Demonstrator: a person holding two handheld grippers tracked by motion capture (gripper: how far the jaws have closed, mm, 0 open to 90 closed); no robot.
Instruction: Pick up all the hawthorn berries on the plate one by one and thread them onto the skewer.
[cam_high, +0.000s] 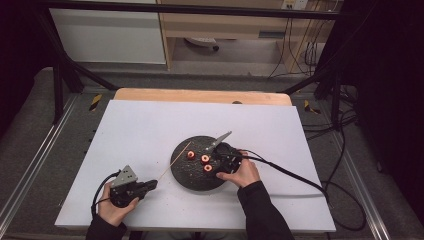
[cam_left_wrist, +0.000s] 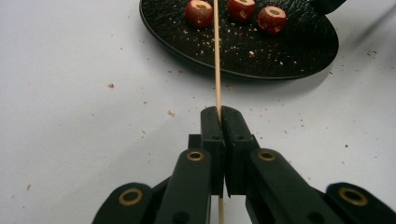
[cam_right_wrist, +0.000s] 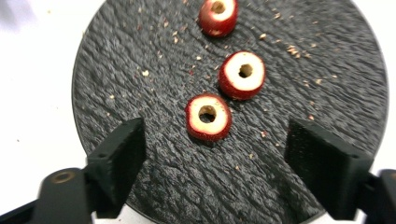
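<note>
A: Left gripper: fingers pinched tight on a thin wooden skewer. Nothing else in them.

B: Right one?

A: Right gripper: fingers spread wide, nothing between them, hovering above the black plate. Nearest cored fruit piece sits just ahead of the gap, roughly centred.

B: Fruit layout?

A: Three red pieces with pale cut faces and a hole through each, all on the plate, in a loose line. Middle piece close to the nearest one, can't tell if touching. Far piece a bit apart. Holes face up.

B: Skewer axis?

A: From the high view it runs from the left gripper diagonally up and right, free tip over the plate's left rim. In the left gripper view it points straight ahead, passing between two of the pieces on the plate.

B: So axis mismatch.

A: My read, yes. Skewer lies near flat and holes point up, so a piece would have to be tipped or lifted before threading. Right hand is plainly nearer the fruit; left is off the plate on the white desk.

B: Anything else?

A: Crumbs scattered on the plate and desk. Grey plate on the right gripper sticks up over the plate's far side.
</note>
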